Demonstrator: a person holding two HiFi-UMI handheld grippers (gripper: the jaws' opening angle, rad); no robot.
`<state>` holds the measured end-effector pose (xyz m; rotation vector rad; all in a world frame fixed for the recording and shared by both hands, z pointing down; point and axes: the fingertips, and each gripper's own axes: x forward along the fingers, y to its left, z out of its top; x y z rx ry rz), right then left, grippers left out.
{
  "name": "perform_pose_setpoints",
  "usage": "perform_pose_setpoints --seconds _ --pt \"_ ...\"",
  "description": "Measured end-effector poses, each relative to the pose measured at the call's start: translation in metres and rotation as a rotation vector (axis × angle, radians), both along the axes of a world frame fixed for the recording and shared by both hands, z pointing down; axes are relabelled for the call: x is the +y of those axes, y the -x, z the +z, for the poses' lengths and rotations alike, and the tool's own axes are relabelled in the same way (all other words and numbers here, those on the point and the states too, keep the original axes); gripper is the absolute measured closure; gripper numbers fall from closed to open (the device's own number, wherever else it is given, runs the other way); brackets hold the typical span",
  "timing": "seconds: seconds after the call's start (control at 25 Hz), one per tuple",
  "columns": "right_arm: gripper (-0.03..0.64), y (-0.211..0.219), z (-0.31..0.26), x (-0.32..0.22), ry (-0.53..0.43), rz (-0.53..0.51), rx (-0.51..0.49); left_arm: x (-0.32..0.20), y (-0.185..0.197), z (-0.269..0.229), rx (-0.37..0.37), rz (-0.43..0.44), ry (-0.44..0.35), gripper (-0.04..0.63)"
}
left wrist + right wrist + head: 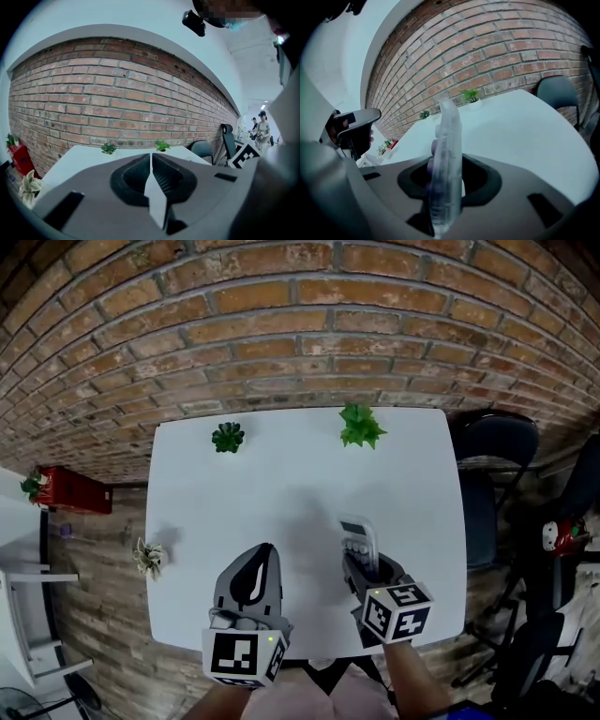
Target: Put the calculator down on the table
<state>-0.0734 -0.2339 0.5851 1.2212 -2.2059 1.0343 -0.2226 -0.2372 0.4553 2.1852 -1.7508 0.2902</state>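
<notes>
A white calculator [356,542] with rows of keys sticks out of my right gripper [360,562], which is shut on its near end over the front right part of the white table [281,493]. In the right gripper view the calculator [446,164] stands on edge between the jaws, purple keys facing left. My left gripper [255,581] hangs over the table's front edge, left of the right one. Its jaws are pressed together with nothing between them, as the left gripper view shows at the gripper [153,187].
Two small green potted plants [228,437] [360,426] stand along the table's far edge by the brick wall. A dark office chair [495,474] is at the table's right. A red cabinet [70,489] and a pale plant [148,558] sit at the left on the floor.
</notes>
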Motion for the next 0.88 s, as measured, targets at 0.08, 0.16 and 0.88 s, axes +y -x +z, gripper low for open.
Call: perform_pose_setpoints --seconds 0.08,0.16,0.88 --pt "0.479 -0.001 0.005 0.001 0.016 0.007 0.004 0.000 -0.001 0.004 0.002 0.004 0.010 0.574" --pt "0.479 -0.002 0.008 0.001 0.028 0.015 0.008 0.000 -0.001 0.006 0.002 0.007 0.016 0.575" --pt "0.442 -0.011 0.035 0.001 0.155 0.102 -0.032 0.003 0.007 0.021 -0.003 0.009 0.054 0.575"
